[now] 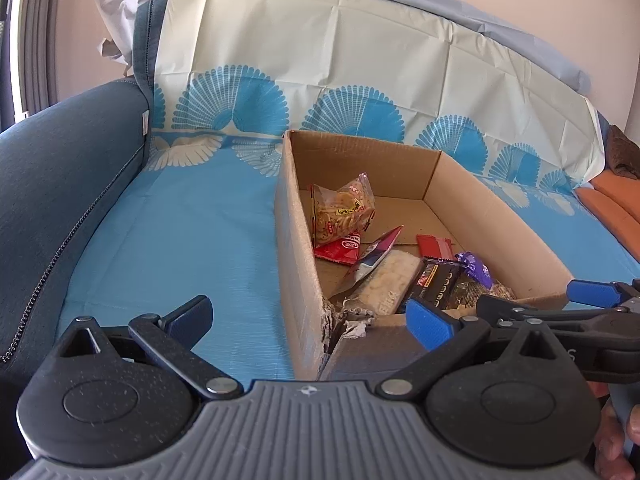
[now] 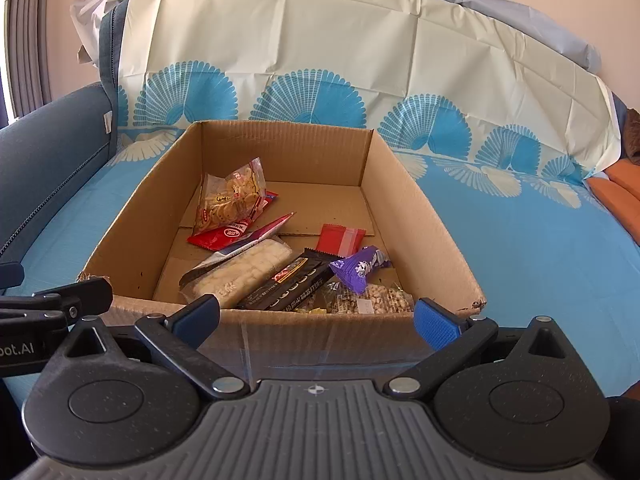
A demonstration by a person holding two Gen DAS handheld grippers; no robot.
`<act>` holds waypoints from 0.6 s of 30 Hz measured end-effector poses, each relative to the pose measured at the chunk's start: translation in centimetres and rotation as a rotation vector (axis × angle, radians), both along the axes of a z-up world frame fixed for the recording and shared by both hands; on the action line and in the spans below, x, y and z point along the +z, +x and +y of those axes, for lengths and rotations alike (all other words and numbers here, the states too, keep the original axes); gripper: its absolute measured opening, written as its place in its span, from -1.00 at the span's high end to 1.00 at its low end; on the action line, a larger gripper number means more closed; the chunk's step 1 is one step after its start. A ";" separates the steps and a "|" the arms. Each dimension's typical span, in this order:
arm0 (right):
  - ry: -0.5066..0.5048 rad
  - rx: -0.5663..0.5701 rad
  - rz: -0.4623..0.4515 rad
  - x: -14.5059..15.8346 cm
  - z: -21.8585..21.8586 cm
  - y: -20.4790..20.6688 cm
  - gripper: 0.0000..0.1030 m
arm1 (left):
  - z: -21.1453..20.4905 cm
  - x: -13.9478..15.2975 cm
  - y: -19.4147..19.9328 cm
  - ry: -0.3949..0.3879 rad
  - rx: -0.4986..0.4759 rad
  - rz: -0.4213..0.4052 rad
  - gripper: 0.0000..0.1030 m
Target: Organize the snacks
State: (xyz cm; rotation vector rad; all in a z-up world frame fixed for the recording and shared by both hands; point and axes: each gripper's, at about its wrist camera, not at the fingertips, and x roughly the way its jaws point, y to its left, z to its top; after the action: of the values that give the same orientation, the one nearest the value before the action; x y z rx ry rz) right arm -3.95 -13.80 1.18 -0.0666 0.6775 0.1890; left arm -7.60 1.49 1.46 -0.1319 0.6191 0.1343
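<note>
little can be read. in the right wrist view, white letters "oot.ai" stand on the black body of the left gripper (image 2: 56,296), left of the cardboard box (image 2: 420,216). inside the box, the red packet (image 2: 224,237) under the clear biscuit bag (image 2: 232,200) bears a white oval logo whose letters are too small to tell. the black bar wrapper (image 2: 288,284) near the box's front wall carries white print and a row of rings, unreadable.

The nut packet (image 2: 376,300) is half hidden under the purple wrapper (image 2: 360,266); its print is unreadable.
</note>
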 end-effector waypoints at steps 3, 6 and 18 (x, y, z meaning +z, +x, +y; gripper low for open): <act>0.001 -0.001 0.000 0.0 0.0 0.0 -0.99 | 0.0 0.0 0.0 0.001 0.000 -0.002 -0.99; 0.004 0.000 0.002 -0.1 0.1 0.0 -0.99 | 0.0 0.0 0.0 0.002 0.001 -0.002 -0.99; 0.002 0.003 0.006 -0.2 0.1 0.0 -0.99 | 0.1 0.1 -0.1 0.002 0.000 -0.004 -0.99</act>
State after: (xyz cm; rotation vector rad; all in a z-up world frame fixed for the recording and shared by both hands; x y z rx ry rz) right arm -3.91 -13.66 0.99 -0.0646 0.6835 0.1925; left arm -7.66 1.61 1.52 -0.1303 0.6147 0.1346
